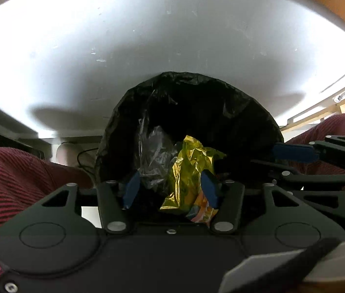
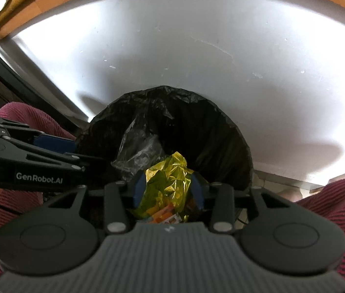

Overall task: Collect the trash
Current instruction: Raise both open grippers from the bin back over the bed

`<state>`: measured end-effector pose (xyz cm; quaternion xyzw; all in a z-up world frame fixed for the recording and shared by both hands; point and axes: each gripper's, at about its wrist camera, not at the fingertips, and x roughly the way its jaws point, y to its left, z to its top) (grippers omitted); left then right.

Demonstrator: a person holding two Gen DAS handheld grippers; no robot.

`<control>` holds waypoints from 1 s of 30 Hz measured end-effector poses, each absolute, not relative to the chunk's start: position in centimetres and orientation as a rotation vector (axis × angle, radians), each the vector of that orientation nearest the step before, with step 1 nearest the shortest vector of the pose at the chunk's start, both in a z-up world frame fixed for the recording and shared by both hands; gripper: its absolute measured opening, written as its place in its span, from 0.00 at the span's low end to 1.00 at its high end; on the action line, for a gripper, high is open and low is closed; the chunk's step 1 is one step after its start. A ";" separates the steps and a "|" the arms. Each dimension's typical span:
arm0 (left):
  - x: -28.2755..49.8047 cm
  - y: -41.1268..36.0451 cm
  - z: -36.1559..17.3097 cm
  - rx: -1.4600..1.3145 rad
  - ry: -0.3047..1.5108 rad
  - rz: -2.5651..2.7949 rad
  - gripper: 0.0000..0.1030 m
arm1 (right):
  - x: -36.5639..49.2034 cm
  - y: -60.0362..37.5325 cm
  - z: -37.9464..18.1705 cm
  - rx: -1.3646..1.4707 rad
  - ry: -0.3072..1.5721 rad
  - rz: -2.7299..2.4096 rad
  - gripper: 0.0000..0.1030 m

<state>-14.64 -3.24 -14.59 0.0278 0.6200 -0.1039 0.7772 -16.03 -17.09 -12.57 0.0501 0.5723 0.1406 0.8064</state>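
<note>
While both claws hang over the mouth of the black bin bag [image 1: 189, 112], the left wrist view looks almost straight down into it. The left claw [image 1: 170, 186] stands about half open, its blue pads apart. A crumpled gold snack wrapper [image 1: 192, 171] lies between them, close against the right-hand pad, and I cannot tell whether it touches that pad; the left-hand pad is clear of it. The wrapper's long axis runs from near to far, along the line of the fingers. Just left of it and a little deeper sits a clear plastic bag [image 1: 152, 156], inside the bin bag. The right claw [image 1: 294, 152] comes in from the right edge, near the bag's rim. Beyond the bag lies a white table [image 1: 172, 36], and a red striped sleeve [image 1: 13, 183] shows at the near left.

From the right wrist view, the right claw [image 2: 170, 190] is also about half open, with the gold wrapper [image 2: 170, 178] filling most of the gap between its pads; whether they press on it is unclear. The clear plastic bag [image 2: 138, 149] lies to the far left of it, and the left claw [image 2: 57, 141] reaches in from the left.

My judgement is that the wrapper sits directly below both claws and already over the bin bag [image 2: 196, 122], so a release would drop it straight in.
</note>
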 end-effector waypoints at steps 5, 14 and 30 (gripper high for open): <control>-14.6 -3.3 -14.1 0.064 1.324 -0.227 0.53 | -16.3 -17.2 -12.2 0.112 1.215 0.296 0.56; -14.9 -3.4 -12.0 0.061 1.267 -0.238 0.54 | -16.6 -17.2 -10.2 0.094 1.182 0.301 0.57; -15.1 -2.3 2.7 0.045 0.794 -0.321 0.77 | -15.7 -20.1 4.3 -0.016 0.799 0.358 0.76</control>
